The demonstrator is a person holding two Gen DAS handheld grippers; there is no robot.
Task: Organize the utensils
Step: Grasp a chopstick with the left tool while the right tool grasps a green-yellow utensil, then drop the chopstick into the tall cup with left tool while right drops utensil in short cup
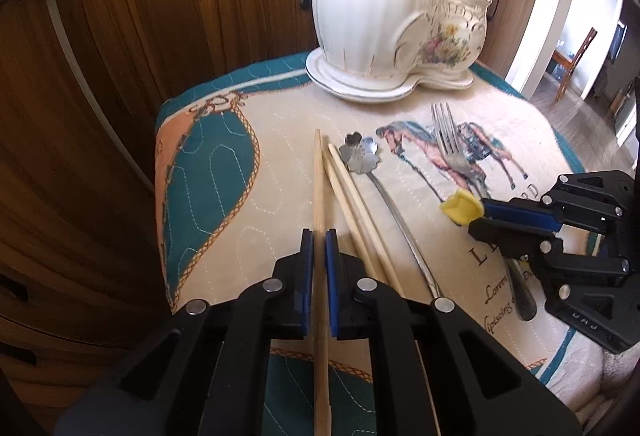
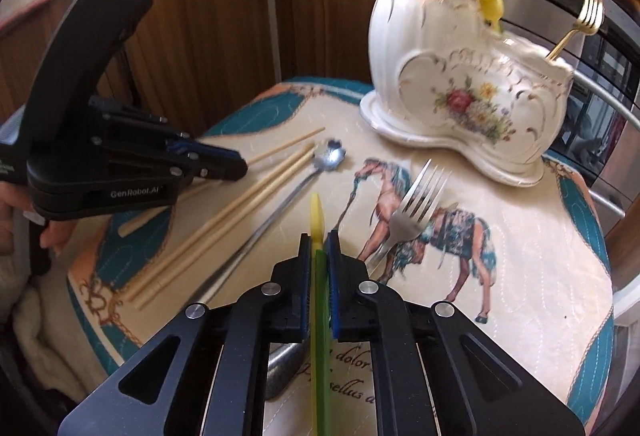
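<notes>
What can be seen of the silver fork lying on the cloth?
The silver metal four-tined fork lies flat on the printed quilted cloth, across its horse picture, tines pointing toward the white ceramic flowered utensil holder. Its metal looks shiny. In the right wrist view the lower handle is hidden behind the right gripper; the left wrist view shows the handle's rounded end resting on the cloth. No gripper touches it.

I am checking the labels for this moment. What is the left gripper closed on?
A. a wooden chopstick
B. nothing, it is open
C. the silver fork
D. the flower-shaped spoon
A: in the left wrist view the left gripper has its blue pads pressed against a single wooden chopstick, while the silver fork and the flower-shaped spoon lie free on the cloth.
</notes>
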